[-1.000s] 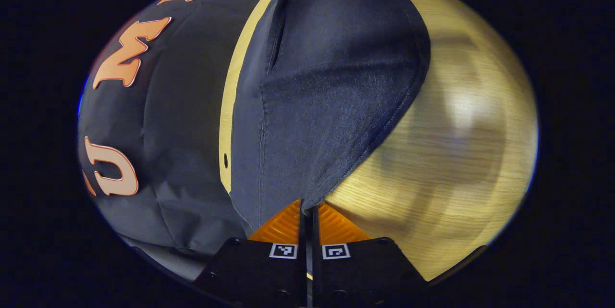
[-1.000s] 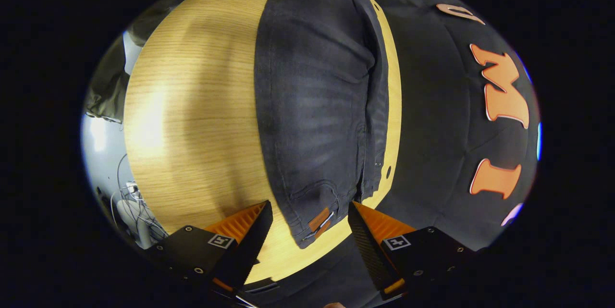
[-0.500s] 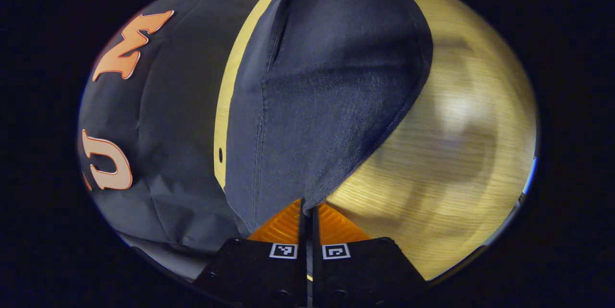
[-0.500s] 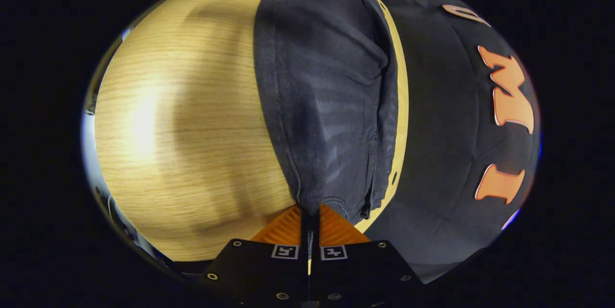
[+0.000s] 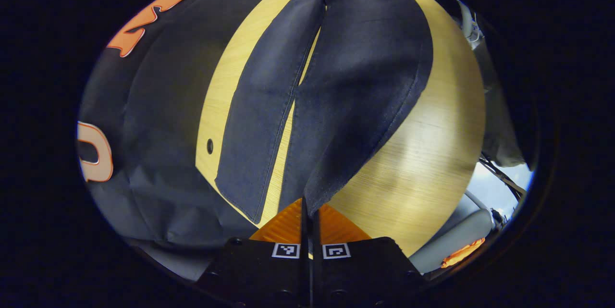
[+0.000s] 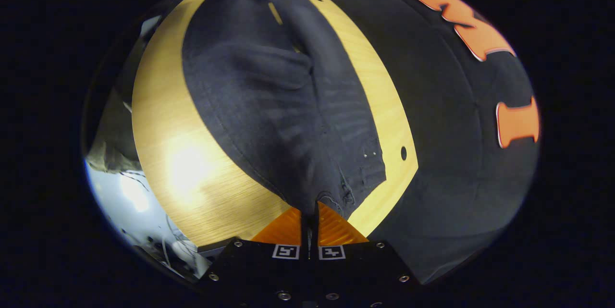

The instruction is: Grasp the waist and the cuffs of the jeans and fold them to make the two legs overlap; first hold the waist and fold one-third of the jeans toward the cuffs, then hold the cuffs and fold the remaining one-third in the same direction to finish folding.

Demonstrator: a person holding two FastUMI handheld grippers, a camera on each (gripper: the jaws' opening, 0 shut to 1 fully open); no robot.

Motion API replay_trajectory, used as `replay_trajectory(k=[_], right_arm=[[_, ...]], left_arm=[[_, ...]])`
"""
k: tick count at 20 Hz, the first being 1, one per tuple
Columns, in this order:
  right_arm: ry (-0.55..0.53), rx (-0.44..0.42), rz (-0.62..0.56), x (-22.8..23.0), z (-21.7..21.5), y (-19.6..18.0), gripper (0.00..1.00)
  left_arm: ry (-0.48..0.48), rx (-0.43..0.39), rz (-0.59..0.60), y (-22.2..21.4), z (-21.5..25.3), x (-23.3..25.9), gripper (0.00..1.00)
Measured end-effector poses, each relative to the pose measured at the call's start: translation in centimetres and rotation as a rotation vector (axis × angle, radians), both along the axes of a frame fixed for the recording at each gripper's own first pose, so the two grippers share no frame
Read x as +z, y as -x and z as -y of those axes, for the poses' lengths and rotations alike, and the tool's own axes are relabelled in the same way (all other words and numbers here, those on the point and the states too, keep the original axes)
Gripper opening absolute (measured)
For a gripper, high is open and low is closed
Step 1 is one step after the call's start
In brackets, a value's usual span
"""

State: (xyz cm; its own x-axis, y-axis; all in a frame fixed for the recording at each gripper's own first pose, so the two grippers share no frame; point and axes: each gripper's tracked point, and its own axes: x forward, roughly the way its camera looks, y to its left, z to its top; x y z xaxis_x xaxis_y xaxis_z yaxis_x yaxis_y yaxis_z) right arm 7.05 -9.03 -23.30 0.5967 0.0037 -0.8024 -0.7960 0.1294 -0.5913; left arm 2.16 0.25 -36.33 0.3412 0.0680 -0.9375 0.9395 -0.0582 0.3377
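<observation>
Dark blue jeans (image 5: 355,77) lie lengthwise on the wooden table (image 5: 432,154). In the left gripper view, my left gripper (image 5: 307,204) is shut on the cuff of the nearer leg and holds it raised; the other leg (image 5: 262,120) lies flat beside it, with a strip of table between them. In the right gripper view, my right gripper (image 6: 310,207) is shut on the waist of the jeans (image 6: 269,106) and lifts that edge off the table (image 6: 192,173). The far gripper shows as a small orange shape at the top of each view.
The black cloth wall (image 5: 158,106) runs along the table's far edge, where a small round hole (image 5: 210,145) marks the wood. Past the near edge lie cables and grey gear (image 6: 144,212). Bare wood lies on the near side of the jeans.
My right gripper closed on the waist and rose with it. My left gripper lifted the cuff, so the two legs have parted and more of the table shows.
</observation>
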Motion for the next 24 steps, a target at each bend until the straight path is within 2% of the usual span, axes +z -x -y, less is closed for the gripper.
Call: replay_trajectory(k=[3, 8, 10, 13, 14, 15, 16, 17, 19, 20, 22, 24], right_arm=[[-0.071, -0.123, -0.079, 2.8, -0.8, -3.4, 0.0], [-0.099, -0.253, -0.254, 3.2, -1.7, -7.2, 0.01], [-0.135, -0.343, -0.29, 3.7, -2.8, -10.9, 0.01], [-0.185, -0.527, -0.294, 2.6, -2.8, -17.1, 0.01], [-0.2, -0.558, -0.283, 1.9, -3.0, -18.5, 0.01], [-0.227, -0.591, -0.255, 0.5, -3.6, -20.4, 0.06], [-0.241, -0.627, -0.221, 0.2, -3.9, -22.0, 0.15], [-0.261, -0.653, -0.163, 0.2, -4.2, -23.9, 0.43], [-0.284, -0.683, -0.096, 1.1, -4.1, -25.3, 1.0], [-0.309, -0.695, -0.076, 1.3, -4.6, -25.2, 1.0], [-0.385, -0.715, -0.043, 2.8, -5.8, -24.6, 0.99], [-0.481, -0.762, -0.024, 4.3, -6.7, -22.8, 0.99]], left_arm=[[0.034, 0.02, -0.171, -5.4, 2.0, 3.3, 0.04], [-0.008, 0.025, -0.364, -11.4, 3.3, 3.1, 0.04], [-0.03, 0.023, -0.433, -16.5, 3.7, 1.8, 0.05], [-0.073, -0.011, -0.435, -21.9, 4.1, -1.9, 0.05], [-0.085, -0.027, -0.413, -23.6, 4.4, -3.4, 0.05], [-0.111, -0.034, -0.373, -26.2, 4.3, -4.7, 0.05], [-0.125, -0.026, -0.3, -29.2, 4.1, -5.7, 0.06], [-0.123, -0.003, -0.252, -30.8, 3.9, -6.6, 0.29], [-0.097, 0.033, -0.133, -33.3, 4.3, -6.6, 0.75], [-0.064, 0.051, -0.086, -33.8, 4.8, -6.2, 0.98], [0.033, 0.112, -0.035, -34.3, 4.5, -5.9, 1.0], [0.204, 0.232, 0.023, -34.1, 4.7, -4.5, 1.0]])
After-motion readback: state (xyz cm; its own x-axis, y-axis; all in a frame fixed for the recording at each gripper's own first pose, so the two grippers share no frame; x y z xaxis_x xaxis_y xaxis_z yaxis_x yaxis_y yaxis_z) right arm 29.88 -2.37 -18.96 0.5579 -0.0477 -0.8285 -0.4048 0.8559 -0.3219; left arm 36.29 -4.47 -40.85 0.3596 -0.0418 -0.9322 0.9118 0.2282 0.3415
